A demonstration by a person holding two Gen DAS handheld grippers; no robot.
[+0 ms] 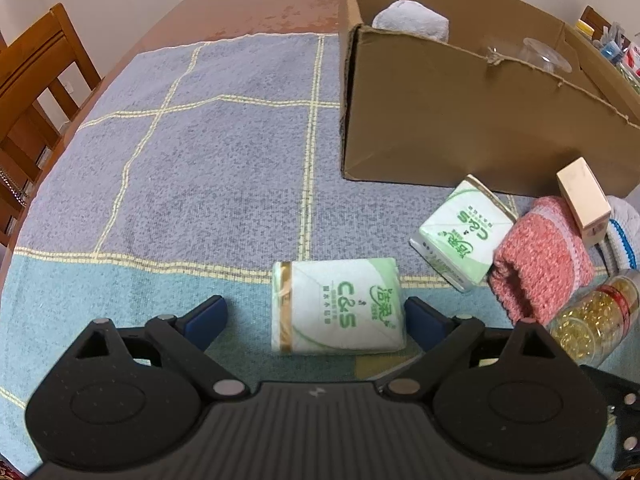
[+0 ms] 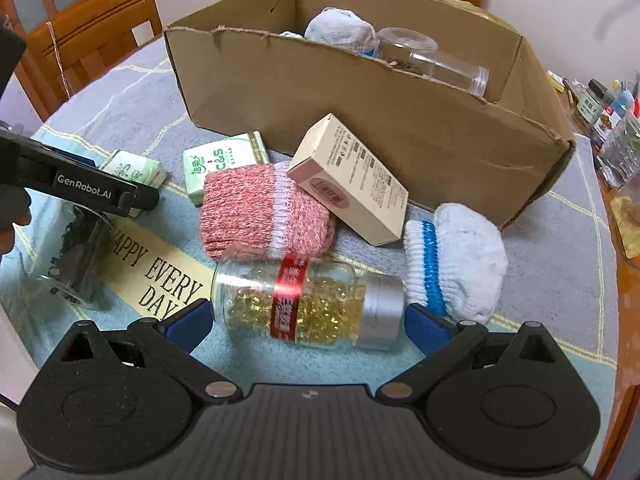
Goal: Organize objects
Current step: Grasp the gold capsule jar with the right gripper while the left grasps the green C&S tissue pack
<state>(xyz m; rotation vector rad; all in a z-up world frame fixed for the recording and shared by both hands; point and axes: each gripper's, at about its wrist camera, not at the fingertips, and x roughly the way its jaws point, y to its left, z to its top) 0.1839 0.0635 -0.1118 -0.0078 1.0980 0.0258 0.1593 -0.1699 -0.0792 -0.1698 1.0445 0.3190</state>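
Left gripper (image 1: 316, 314) wide open, straddling C&S tissue pack (image 1: 337, 307), not gripping. Right gripper (image 2: 306, 318) wide open around capsule bottle (image 2: 306, 306), lying sideways.

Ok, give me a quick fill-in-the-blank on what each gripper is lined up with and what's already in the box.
1. The left gripper has its open jaws either side of a ____ pack.
2. The capsule bottle between the right gripper jaws is lying on its ____.
3. The small carton leans on the ____ sock.
4. Inside the cardboard box lies an empty clear ____.

Missing: tissue; side; pink; jar
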